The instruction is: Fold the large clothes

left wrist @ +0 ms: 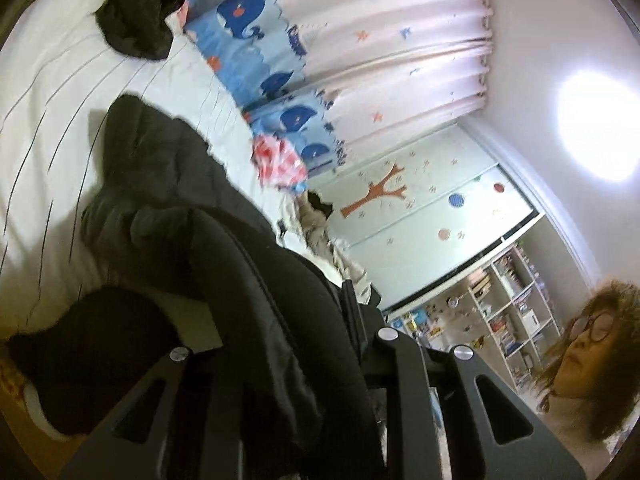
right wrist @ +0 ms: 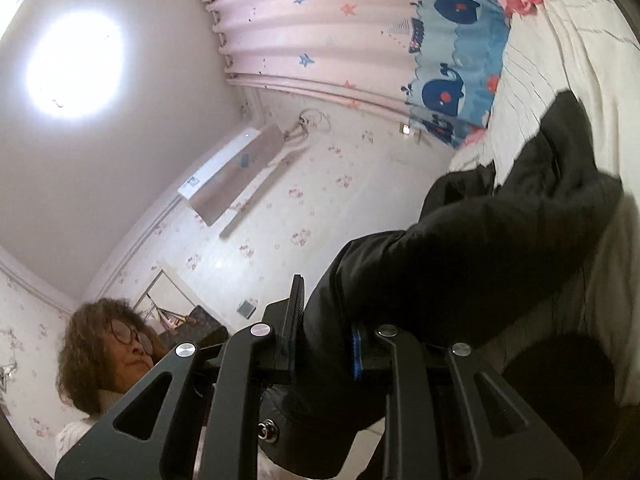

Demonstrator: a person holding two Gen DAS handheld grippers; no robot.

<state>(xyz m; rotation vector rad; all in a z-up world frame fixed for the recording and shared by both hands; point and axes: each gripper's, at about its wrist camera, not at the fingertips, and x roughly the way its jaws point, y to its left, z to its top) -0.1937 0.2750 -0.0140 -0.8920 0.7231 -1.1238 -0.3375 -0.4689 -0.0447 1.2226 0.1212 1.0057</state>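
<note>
Close to both lenses, your left gripper (left wrist: 320, 320) and right gripper (right wrist: 332, 332) each clench an edge of the bulky black padded jacket (left wrist: 168, 184), lifted partly off the white striped bed (left wrist: 52, 80); I judge you are mid-fold, so next carry the edge across evenly.

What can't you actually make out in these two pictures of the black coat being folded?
- Left gripper fingertips: in the left wrist view the black coat drapes over them.
- Right gripper: in the right wrist view the coat covers one finger, so the grip point is hidden.
- The coat's overall shape: cut off by the frame edges and blurred.
- Shelf contents: too small.
- Second dark garment on the bed: type unclear.
</note>
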